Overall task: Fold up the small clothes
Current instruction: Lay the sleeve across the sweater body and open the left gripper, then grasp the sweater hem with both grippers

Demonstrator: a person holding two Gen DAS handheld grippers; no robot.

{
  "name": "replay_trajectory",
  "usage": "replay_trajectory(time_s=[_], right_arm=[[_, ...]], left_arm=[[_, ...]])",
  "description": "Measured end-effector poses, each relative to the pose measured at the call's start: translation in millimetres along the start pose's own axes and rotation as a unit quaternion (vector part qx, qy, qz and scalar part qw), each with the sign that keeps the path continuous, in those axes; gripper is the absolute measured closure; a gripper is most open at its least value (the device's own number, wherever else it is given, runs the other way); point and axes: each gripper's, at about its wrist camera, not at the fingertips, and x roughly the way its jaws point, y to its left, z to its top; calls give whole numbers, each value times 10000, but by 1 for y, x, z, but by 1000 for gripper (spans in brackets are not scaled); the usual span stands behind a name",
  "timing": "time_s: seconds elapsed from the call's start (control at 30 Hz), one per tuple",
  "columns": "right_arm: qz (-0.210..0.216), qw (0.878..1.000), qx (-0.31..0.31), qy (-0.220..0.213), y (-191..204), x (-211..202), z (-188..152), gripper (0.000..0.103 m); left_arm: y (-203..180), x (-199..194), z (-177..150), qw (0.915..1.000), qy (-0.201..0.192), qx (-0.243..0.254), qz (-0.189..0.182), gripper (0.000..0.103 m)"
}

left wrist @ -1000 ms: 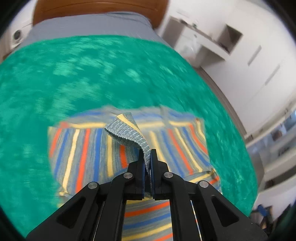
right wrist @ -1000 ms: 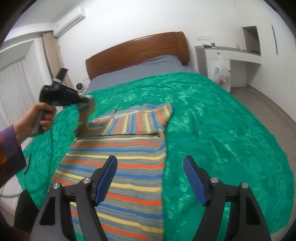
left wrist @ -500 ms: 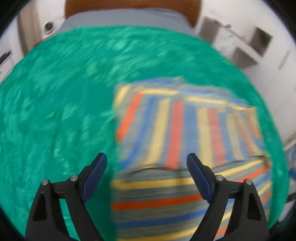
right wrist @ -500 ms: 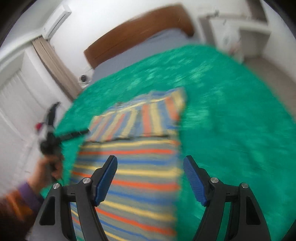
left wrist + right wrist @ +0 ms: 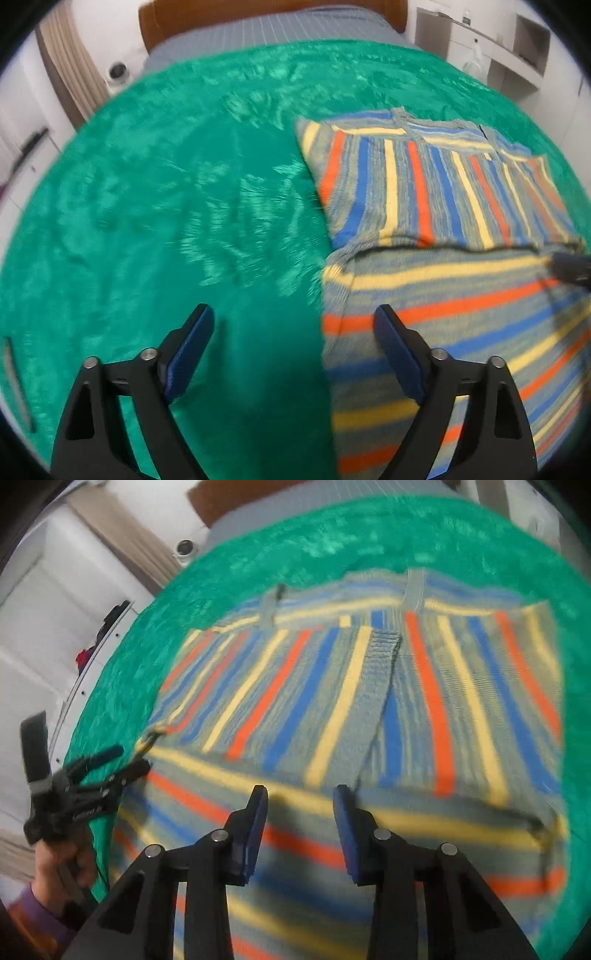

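Your two tools: left tool (image 5: 291, 332), jaws opening wide, nothing between them, straddling the edge of one striped sweater (image 5: 443, 295); right tool (image 5: 300, 805), jaws closing, not yet gripping, over its middle. The sweater lies on one green blanket (image 5: 184, 203), two sleeves (image 5: 373, 701) folded inward. Beyond, one headboard (image 5: 258, 11).

1. One striped knit garment (image 5: 436, 192) in grey, blue, yellow and orange, both sleeves folded across its chest.
2. One green plush blanket (image 5: 166, 206) spread over the bed.
3. One brown wooden headboard (image 5: 162, 18).
4. Two black two-finger grippers with blue pads: left gripper (image 5: 293, 330), right gripper (image 5: 300, 806).
5. One hand (image 5: 61, 867) counted, in a purple sleeve (image 5: 40, 912).
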Motion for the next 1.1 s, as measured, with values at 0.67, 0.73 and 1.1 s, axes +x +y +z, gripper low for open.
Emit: replay_trajectory(time_s=[0.67,0.73,1.1], right_arm=[[-1005,9910,-351,-815,-4,-126,-104,32],[-1060,9911,-293,-756,-9,-134,-117,32],[-565,9954,601,479,-52,-152,-241,39]], left_arm=[[-5,-66,-51,9995,-281,-67,159,7],[8,-68,-77,9995,-65,-266,-142,7],[6,-75,-210,9831,1338,-6,-1249,24]])
